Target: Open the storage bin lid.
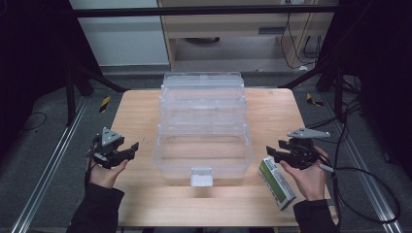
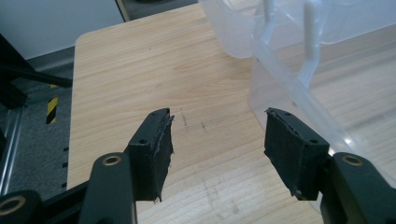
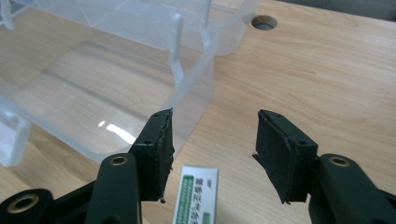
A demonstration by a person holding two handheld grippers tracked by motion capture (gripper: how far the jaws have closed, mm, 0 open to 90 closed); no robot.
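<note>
- Nearest the high camera, two dark sleeves come in from the bottom edge, each hand holding a pair of tongs over the wooden surface [image 1: 272, 109].
- The left tongs [image 1: 130, 149] hover just left of the clear plastic box [image 1: 203, 145]; their jaws stand wide apart with nothing between them, only bare wood showing in the gap in the left gripper view [image 2: 217, 135].
- The right tongs [image 1: 272, 151] sit just right of the box, jaws also spread apart and empty; in the right gripper view [image 3: 212, 135] the gap frames bare wood.
- The clear plastic box stands open in the middle of the surface, its tiers stepped back away from the person, a white latch [image 1: 201, 175] on its near wall. Its lowest tray looks empty.
- A green-and-white carton [image 1: 276, 182] lies flat on the surface near the right front corner, just beside the box and under the right hand; its end shows below the right jaws [image 3: 196, 196].
- Neither pair of tongs touches the box or the carton.
</note>
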